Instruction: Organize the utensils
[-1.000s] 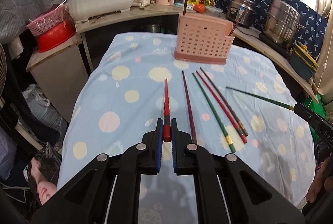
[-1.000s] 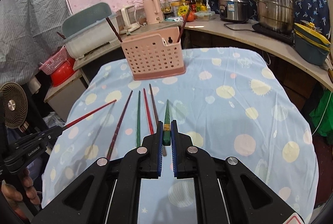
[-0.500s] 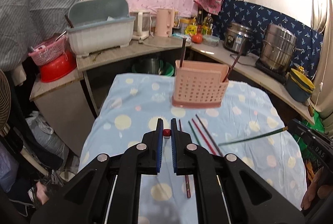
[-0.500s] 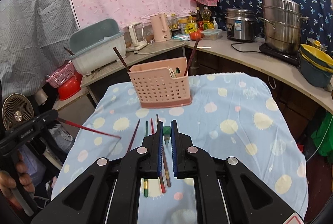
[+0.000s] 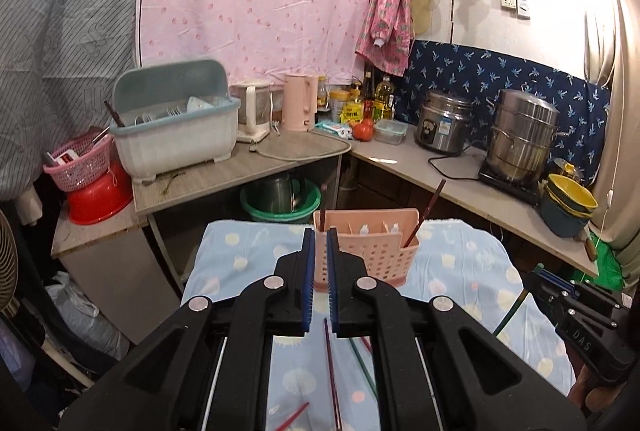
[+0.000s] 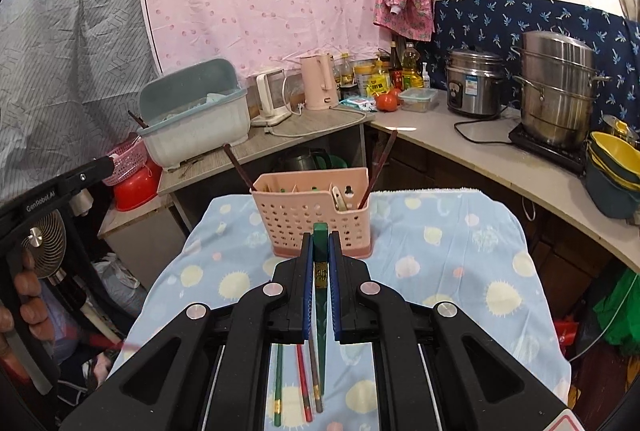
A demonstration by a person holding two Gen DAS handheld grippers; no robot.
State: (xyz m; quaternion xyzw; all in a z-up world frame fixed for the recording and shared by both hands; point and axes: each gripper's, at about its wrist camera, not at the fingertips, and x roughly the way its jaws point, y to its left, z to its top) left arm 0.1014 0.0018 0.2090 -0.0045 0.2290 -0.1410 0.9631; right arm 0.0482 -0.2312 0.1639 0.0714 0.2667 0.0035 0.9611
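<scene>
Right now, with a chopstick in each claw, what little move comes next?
Probably carry the right claw forward over the pink basket and tip its green chopstick down: it sits clamped, and the basket's top lies open just ahead.

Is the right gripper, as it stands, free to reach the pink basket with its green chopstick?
Probably yes: the right gripper, shut on the green chopstick, faces the pink basket across bare tablecloth, nothing between.

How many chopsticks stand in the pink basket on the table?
2 chopsticks: one leans out at the left end of the pink basket, the other at its right end. Shorter ones may be hidden inside.
</scene>
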